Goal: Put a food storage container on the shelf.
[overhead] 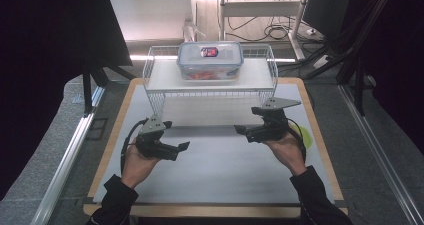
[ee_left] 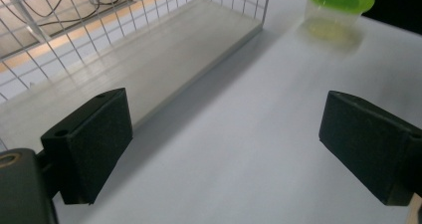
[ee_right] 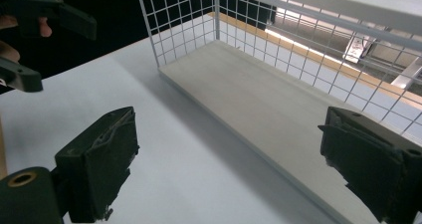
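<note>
A white wire rack (overhead: 162,77) stands at the far middle of the white mat (overhead: 215,170). On its top shelf sits a clear lidded box (overhead: 210,60) with a blue rim and red contents. My left gripper (overhead: 176,137) hovers low over the mat, in front of the rack's left end, open with nothing between its jaws. My right gripper (overhead: 246,121) is at the rack's right end, also open and empty. In the left gripper view my left gripper (ee_left: 229,149) spans bare mat beside the rack's bottom shelf (ee_left: 164,50). In the right gripper view my right gripper (ee_right: 229,174) faces the bottom shelf (ee_right: 259,99), with my left gripper (ee_right: 50,47) farther off.
A clear cup with a green lid (ee_left: 338,7) stands on the mat at the right, and a part of this cup (overhead: 306,136) shows behind the right hand. Metal rails, black stands and cables surround the table. The mat's wooden border (overhead: 115,135) frames the work area.
</note>
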`<state>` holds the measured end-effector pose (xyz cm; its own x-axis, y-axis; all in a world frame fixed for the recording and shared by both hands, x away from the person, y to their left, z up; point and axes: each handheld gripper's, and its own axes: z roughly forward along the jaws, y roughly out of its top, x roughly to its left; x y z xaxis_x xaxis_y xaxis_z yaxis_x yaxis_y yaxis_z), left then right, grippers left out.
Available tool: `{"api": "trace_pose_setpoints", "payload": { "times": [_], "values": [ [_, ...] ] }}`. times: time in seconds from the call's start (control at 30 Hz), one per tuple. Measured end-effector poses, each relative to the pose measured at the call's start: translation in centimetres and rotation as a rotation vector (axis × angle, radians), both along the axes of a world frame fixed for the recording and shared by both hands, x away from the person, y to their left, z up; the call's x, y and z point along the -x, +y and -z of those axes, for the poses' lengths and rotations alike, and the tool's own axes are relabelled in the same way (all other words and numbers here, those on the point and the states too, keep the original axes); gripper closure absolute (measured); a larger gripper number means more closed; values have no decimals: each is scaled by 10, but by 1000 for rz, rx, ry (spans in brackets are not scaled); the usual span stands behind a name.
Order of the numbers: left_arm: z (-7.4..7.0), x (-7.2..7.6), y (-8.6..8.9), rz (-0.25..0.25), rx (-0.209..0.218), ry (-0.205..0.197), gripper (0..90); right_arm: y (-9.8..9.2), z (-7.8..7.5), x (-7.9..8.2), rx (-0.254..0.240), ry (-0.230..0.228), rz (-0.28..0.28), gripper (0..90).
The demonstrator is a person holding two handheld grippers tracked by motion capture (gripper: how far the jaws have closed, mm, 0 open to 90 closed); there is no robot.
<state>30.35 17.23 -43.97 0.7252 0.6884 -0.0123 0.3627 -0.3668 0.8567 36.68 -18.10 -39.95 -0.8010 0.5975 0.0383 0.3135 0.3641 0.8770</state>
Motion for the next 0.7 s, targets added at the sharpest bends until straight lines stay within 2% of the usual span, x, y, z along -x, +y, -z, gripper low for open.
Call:
{"api": "trace_pose_setpoints", "payload": {
  "times": [0.1, 0.3, 0.43, 0.53, 0.6, 0.7],
  "values": [
    [6, 5, -2, -2, -42, -14, 57, -2, 4, 6, 12, -9, -6, 80],
    [19, 16, -2, 12, -45, -14, 43, -4, 17, 20, 63, -40, -22, 68],
    [29, 25, 1, -16, -27, -31, 38, -6, 27, 27, 77, -34, -27, 58],
    [35, 30, 5, -37, -19, -42, 34, -9, 33, 32, 55, -23, -24, 54],
    [40, 32, 8, -42, -5, -13, 14, -11, 37, 34, 38, -15, -19, 50],
    [48, 37, 14, -71, 6, 5, 0, -13, 44, 40, 19, 5, -22, 44]
  ]
}}
